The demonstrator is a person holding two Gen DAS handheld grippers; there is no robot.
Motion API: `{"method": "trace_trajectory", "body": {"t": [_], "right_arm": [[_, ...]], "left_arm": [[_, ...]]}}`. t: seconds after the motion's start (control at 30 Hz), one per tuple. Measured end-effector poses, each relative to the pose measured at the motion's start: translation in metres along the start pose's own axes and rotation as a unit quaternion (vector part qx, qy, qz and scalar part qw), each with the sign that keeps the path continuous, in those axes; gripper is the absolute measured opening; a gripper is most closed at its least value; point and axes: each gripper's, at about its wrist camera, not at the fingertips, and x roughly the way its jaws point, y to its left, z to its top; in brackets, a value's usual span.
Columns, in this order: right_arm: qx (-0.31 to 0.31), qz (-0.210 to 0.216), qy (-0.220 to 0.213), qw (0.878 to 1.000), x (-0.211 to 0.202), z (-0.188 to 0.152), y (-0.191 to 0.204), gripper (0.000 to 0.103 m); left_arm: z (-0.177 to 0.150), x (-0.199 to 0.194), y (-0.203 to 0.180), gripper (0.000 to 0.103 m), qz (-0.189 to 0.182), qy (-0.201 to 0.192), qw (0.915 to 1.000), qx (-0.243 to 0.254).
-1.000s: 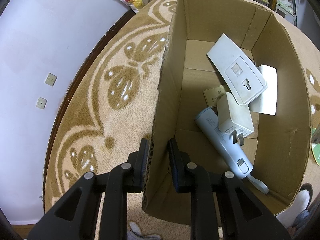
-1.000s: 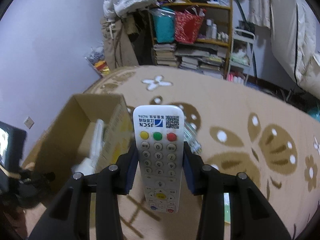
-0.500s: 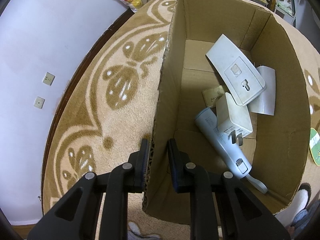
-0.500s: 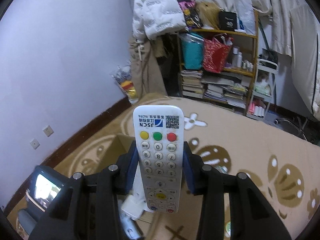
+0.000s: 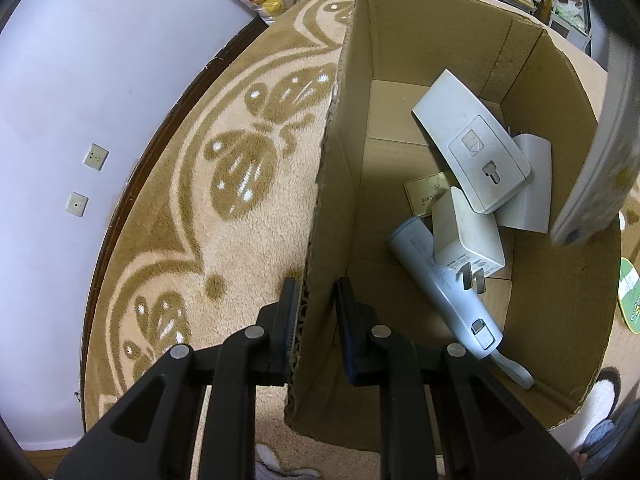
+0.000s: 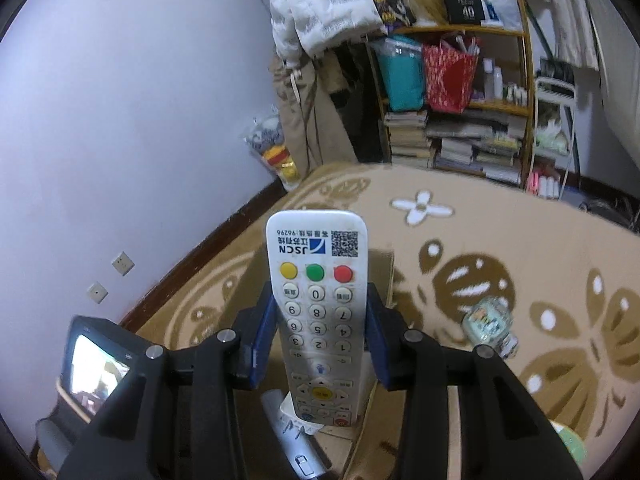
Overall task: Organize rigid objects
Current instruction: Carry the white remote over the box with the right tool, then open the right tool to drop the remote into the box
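My left gripper [image 5: 316,310] straddles the left wall of an open cardboard box [image 5: 332,152] and is shut on that wall. Inside the box lie a white socket-like device [image 5: 472,148], a white plug charger [image 5: 468,236], a light blue stick-shaped device [image 5: 440,284] and a gold card [image 5: 426,196]. My right gripper [image 6: 318,312] is shut on a white remote control [image 6: 316,264] with coloured and numbered buttons. In the left wrist view the remote control [image 5: 596,152] hangs tilted above the box's right side. Under the remote, the box [image 6: 380,276] shows in the right wrist view.
The box stands on a beige patterned carpet [image 5: 240,240] next to a purple wall [image 5: 80,80]. A small clear bottle [image 6: 488,320] and a green round item [image 5: 630,300] lie on the carpet to the right. Cluttered shelves [image 6: 460,120] stand at the back.
My right gripper has carried the remote over the box, so it now shows at the right of the left wrist view. The left gripper has stayed on the box wall.
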Motion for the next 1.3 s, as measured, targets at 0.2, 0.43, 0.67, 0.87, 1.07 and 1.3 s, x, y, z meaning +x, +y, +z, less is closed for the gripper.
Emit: {"method": "trace_trajectory", "body": {"t": [0.2, 0.43, 0.67, 0.87, 1.07, 1.3], "right_arm": [[0.011, 0.016, 0.019, 1.0, 0.018, -0.013, -0.013, 0.044], [-0.013, 0.01, 0.025, 1.0, 0.031, -0.028, -0.014, 0.044], [-0.022, -0.004, 0.009, 1.0, 0.03, -0.035, -0.007, 0.044], [-0.027, -0.009, 0.002, 1.0, 0.032, -0.037, -0.003, 0.044], [-0.026, -0.01, -0.001, 1.0, 0.035, -0.036, -0.003, 0.044], [-0.05, -0.013, -0.007, 0.999, 0.032, -0.033, 0.005, 0.052]], "left_arm": [[0.001, 0.001, 0.002, 0.018, -0.002, 0.001, 1.0, -0.003], [0.0, 0.001, 0.002, 0.02, -0.002, 0.001, 1.0, -0.002], [0.0, 0.001, 0.001, 0.02, 0.0, 0.002, 1.0, -0.001], [0.0, 0.001, 0.001, 0.02, -0.001, 0.002, 1.0, -0.001], [0.0, 0.001, -0.001, 0.018, 0.002, 0.002, 1.0, 0.002], [0.001, 0.001, 0.0, 0.019, 0.002, 0.004, 1.0, -0.002]]}}
